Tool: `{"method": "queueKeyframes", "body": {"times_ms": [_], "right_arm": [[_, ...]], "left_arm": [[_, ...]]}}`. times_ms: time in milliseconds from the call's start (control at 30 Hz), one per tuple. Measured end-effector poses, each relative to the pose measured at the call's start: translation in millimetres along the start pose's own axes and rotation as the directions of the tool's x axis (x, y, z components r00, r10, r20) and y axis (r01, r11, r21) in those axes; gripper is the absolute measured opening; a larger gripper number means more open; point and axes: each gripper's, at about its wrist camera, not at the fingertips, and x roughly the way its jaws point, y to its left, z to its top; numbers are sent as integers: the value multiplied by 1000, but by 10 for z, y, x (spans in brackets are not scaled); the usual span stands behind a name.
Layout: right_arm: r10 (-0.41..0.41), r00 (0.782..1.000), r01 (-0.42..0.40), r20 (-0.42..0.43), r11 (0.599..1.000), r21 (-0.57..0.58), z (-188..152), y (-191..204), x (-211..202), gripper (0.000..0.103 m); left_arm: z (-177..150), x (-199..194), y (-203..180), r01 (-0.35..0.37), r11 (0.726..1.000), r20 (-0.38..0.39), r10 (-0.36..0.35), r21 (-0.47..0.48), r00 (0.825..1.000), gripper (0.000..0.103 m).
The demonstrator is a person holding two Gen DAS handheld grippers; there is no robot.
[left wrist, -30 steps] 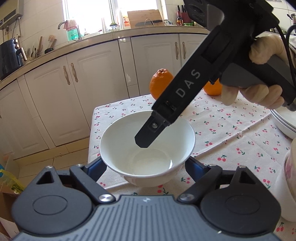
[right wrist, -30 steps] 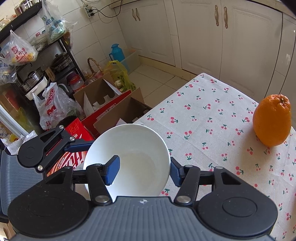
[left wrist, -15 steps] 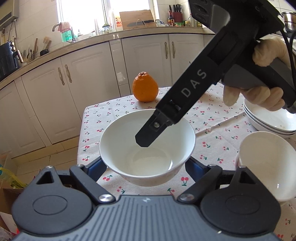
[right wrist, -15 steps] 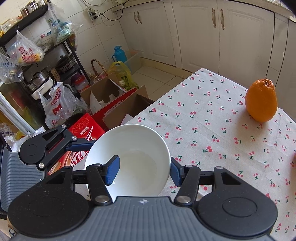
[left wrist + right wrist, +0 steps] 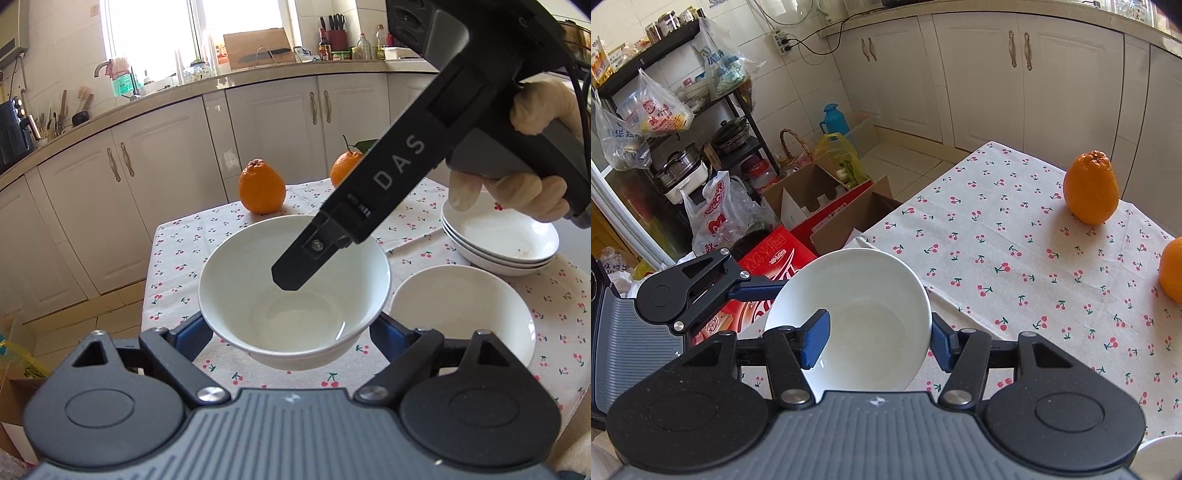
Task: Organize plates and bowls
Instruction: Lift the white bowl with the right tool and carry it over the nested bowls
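Observation:
A white bowl (image 5: 291, 295) hangs above the cherry-print tablecloth, held by both grippers. My left gripper (image 5: 291, 328) is shut on its sides, blue pads against the outer wall. My right gripper (image 5: 875, 338) is shut on the bowl's (image 5: 864, 325) rim, one pad inside and one outside; its finger reaches into the bowl in the left wrist view (image 5: 295, 273). A second white bowl (image 5: 461, 314) sits on the table to the right. A stack of white plates (image 5: 498, 243) sits behind it.
Two oranges (image 5: 261, 192) (image 5: 345, 168) stand at the table's far side, also in the right wrist view (image 5: 1090, 192). The table's left edge (image 5: 886, 229) drops to a floor with cardboard boxes (image 5: 820, 199) and bags. Kitchen cabinets (image 5: 147, 177) lie beyond.
The held bowl has moved right with both grippers. The second bowl and the plate stack have come fully into the left wrist view, and the oranges have shifted left.

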Motion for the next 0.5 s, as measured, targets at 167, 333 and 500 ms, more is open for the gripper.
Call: {"method": "queueKeyframes", "body": {"times_ms": [167,333,500], "right_arm": [[-7,1000,7,20,1000,4,-101,49,-179,63],[-18,999,18,39,1000,1,-201,95,-342,63],[-26,998,26,51,1000,-2,-302,113,-463,63]], "left_arm": [[33,-92,-123,6,1000,16,-6,12,1000,91],[47,-177,-219,18,1000,32,-18,17,999,91],[64,-239,-317,30,999,39,-30,21,999,91]]}}
